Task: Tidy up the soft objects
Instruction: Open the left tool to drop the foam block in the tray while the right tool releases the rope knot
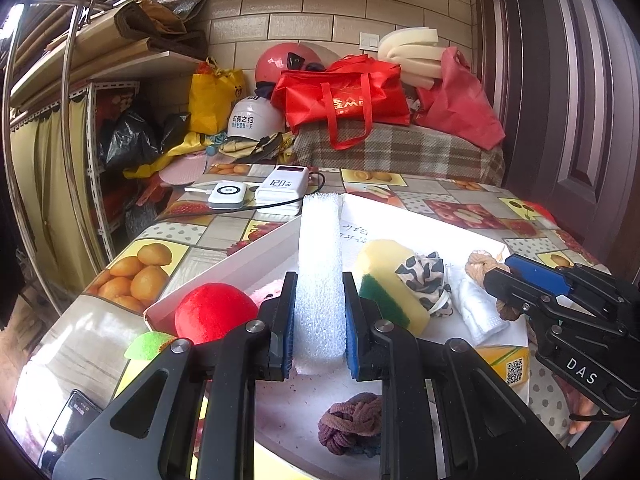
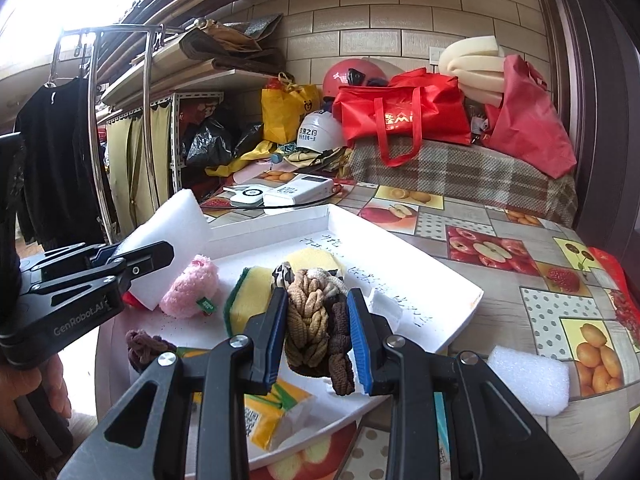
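Foam block (image 1: 320,280): white, clamped between the jaws of the left gripper (image 1: 319,328), standing lengthwise above the white tray (image 1: 400,216); held by its near end, probably so the far end can be lowered in first.
Braided ties (image 2: 316,320): a tan and brown bundle pinched by the right gripper (image 2: 318,332), jaws closed on its sides, over the tray's near part.
Tray contents: yellow sponge (image 2: 250,296), pink plush (image 2: 192,288), red ball (image 1: 216,312), patterned scrunchie (image 1: 428,280); gathered here, apparently as the sorting place.
Outside: another foam piece (image 2: 528,380) on the fruit-print tablecloth (image 2: 500,292), likely awaiting collection.
Beyond: power banks (image 1: 280,188) at the table's far side.
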A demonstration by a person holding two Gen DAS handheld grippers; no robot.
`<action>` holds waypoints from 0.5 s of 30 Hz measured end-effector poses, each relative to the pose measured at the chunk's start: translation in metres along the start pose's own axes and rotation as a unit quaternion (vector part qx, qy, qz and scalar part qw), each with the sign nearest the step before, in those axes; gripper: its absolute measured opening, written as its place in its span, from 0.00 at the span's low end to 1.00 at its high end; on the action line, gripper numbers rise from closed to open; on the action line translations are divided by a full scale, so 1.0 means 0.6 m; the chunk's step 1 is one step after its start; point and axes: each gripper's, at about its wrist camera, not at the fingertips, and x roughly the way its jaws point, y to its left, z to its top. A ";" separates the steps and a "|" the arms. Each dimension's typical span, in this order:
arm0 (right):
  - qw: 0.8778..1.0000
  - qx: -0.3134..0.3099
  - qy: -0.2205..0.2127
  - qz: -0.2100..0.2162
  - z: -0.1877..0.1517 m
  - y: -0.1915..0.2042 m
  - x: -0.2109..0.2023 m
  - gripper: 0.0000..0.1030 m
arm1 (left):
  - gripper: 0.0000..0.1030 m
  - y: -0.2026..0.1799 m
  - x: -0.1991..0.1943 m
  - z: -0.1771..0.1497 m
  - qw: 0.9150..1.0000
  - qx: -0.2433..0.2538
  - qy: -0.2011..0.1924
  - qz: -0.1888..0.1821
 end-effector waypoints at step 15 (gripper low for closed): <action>1.000 0.016 0.007 -0.007 0.014 -0.006 0.035 0.51 | 0.20 -0.003 0.053 0.007 0.997 0.033 0.052 0.037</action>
